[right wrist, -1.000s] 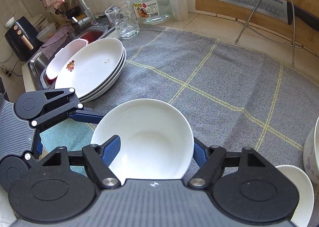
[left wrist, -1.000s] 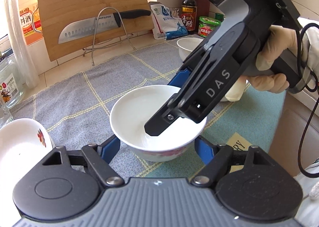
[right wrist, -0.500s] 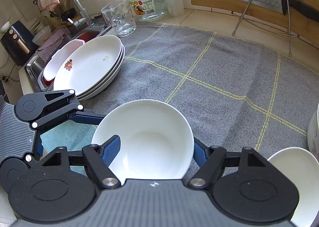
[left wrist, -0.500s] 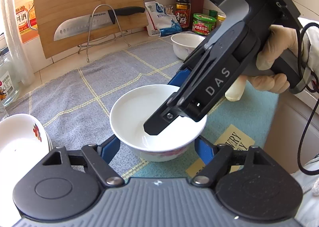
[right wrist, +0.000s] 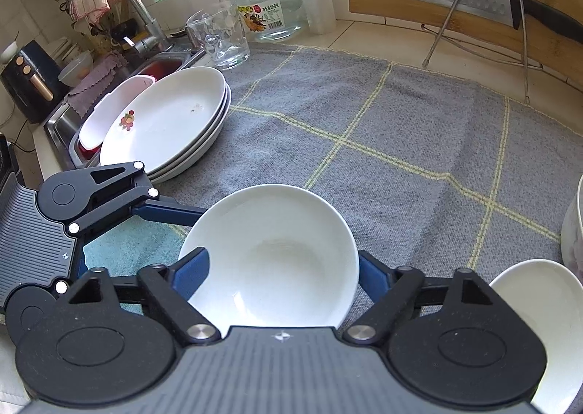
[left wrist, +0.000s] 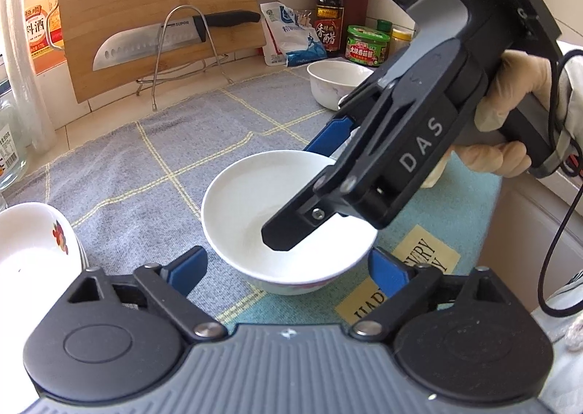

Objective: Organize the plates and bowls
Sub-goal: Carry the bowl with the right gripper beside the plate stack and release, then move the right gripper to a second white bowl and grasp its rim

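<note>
On the left of the counter, beside the sink, a stack of plates rests on the grey checked cloth. Near the middle stands a white bowl, and both claws are around it. The left claw has its blue pads set wide, one on each side of the bowl, and in the left wrist view they seem not to touch the wall. The right claw also stands spread, with the bowl between its fingers; if one finger touches the rim cannot be told. So neither claw grips anything, and the bowl sits on the cloth. To the right, a second bowl with a flower pattern stands near the jars, and a small white dish lies just beside the right claw. The step in hand seems to be the taking of the middle bowl. The next move probably calls for one claw to close on the rim and the other to leave, so the bowl can go to the second bowl.
</note>
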A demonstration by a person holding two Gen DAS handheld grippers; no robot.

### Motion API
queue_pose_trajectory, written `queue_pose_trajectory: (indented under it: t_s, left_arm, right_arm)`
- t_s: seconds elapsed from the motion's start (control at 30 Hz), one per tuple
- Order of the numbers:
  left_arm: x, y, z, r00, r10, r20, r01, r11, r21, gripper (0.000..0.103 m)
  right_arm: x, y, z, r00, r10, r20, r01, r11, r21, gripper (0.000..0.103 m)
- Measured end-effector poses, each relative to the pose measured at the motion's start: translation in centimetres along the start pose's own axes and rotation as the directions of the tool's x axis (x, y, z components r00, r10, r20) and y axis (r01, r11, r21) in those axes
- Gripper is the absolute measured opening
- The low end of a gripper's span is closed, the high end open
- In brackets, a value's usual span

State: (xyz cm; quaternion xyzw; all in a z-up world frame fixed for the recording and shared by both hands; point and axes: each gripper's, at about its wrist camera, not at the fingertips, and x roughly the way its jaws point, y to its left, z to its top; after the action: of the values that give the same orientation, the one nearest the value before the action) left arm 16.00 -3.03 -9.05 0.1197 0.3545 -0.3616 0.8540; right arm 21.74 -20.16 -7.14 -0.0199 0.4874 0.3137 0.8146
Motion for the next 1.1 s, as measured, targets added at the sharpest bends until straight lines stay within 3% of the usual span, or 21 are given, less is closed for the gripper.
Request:
queue_pose_trajectory:
  t_s: [0.43, 0.77, 1.1]
  left_arm:
    - [-1.5, 0.6, -0.3, 1.0, -0.002, 0.018, 0.001, 1.0, 0.021, 0.098]
    - [-3.0, 0.7, 1.1, 0.997, -0.032, 0.074, 0.026, 0.997, 0.079, 0.098]
    - [-1.8, -2.8, 3.9, 0.993, -0.028, 0.111, 0.016, 0.994, 0.111, 0.098]
  right_arm:
    - [-1.9, 0.9, 0.2, 0.984, -0.149, 0.094, 0.147, 0.989, 0.026, 0.103]
    - [-4.7, 1.1, -1.0, 0.933, -0.314, 0.177, 0.284, 0.943, 0.174, 0.103]
    - [-8.2, -1.3, -3.4, 0.904, -0.372, 0.209, 0.327, 0.919, 0.22, 0.103]
